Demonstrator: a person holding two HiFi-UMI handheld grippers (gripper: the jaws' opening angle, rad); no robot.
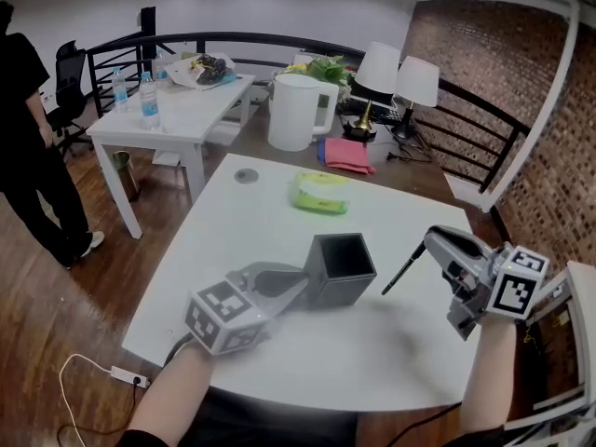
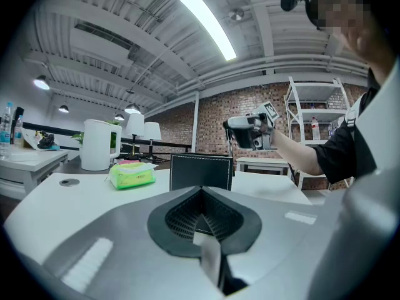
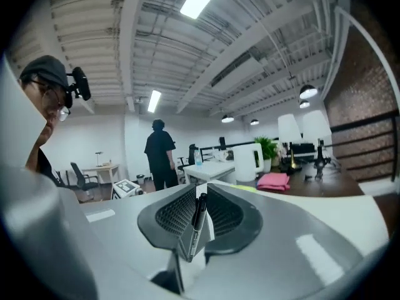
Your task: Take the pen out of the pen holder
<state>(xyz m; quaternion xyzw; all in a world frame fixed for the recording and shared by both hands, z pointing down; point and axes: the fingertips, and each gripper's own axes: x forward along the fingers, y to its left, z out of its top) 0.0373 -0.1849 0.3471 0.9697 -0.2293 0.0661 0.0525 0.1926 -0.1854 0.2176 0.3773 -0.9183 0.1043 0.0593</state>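
Note:
The pen holder [image 1: 341, 268], a dark grey square box, stands open-topped on the white table [image 1: 242, 222]. My left gripper [image 1: 298, 285] is shut, its tips against the holder's near-left wall. In the left gripper view the holder [image 2: 200, 171] stands just beyond the jaws of this gripper [image 2: 201, 195]. My right gripper [image 1: 430, 242] hovers to the right of the holder, above the table, shut on a black pen [image 1: 402, 270] that slants down and to the left, clear of the holder. In the right gripper view the pen [image 3: 197, 220] sits between the pads of that gripper [image 3: 199, 200].
A green wipes pack [image 1: 321, 194] lies behind the holder. Farther back are a white jug [image 1: 298, 110], a pink cloth [image 1: 349, 154] and two lamps [image 1: 396, 74]. A second white table [image 1: 177, 110] holds bottles. A person [image 1: 28, 138] stands at the far left. A railing runs behind.

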